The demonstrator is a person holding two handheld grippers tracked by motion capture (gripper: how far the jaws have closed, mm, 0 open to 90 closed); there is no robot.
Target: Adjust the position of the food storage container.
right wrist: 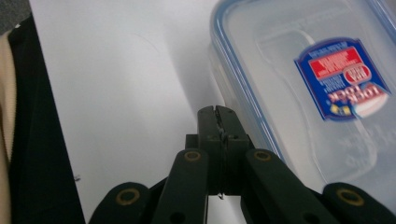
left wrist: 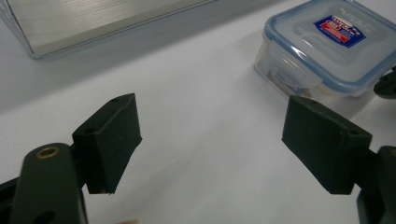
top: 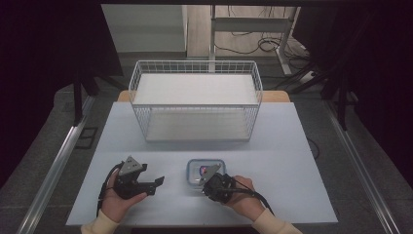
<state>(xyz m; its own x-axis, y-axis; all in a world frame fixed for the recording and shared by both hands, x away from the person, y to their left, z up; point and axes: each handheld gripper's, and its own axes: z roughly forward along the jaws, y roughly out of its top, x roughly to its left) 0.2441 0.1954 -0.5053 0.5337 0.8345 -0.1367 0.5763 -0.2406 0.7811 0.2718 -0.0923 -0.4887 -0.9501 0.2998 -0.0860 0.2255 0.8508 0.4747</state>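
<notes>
On the near half of the pale blue-grey table (top: 292,146) sits a small, square, clear plastic food box with a blue-rimmed snap lid (top: 205,171), just right of centre. Its walls are see-through and glossy, the corners rounded, and a red-and-blue printed label (right wrist: 343,79) lies on the lid. What is inside I can't make out; only faint smears of colour show through the side in the left gripper view.

The right gripper (top: 208,181) is right at the box's near edge, and from the high view it covers that corner. Its black jaws are pressed flat together with nothing between them, their tips just beside the lid's blue rim; whether they touch it I can't tell. The lid is cut off at the frame's right edge in the right gripper view, and the label is blurred.

The left gripper (top: 155,184) rests lower left of the box, well apart from it, jaws spread wide over bare tabletop, matte rubbery pads (left wrist: 114,140) facing each other. A grey three-cornered plate (top: 131,165) tops it.

Farther off stands a white wire basket (top: 195,100), rectangular and open-topped, with a flat pale panel (top: 195,88) lying inside. Dark curtains (top: 44,73) close both sides.
</notes>
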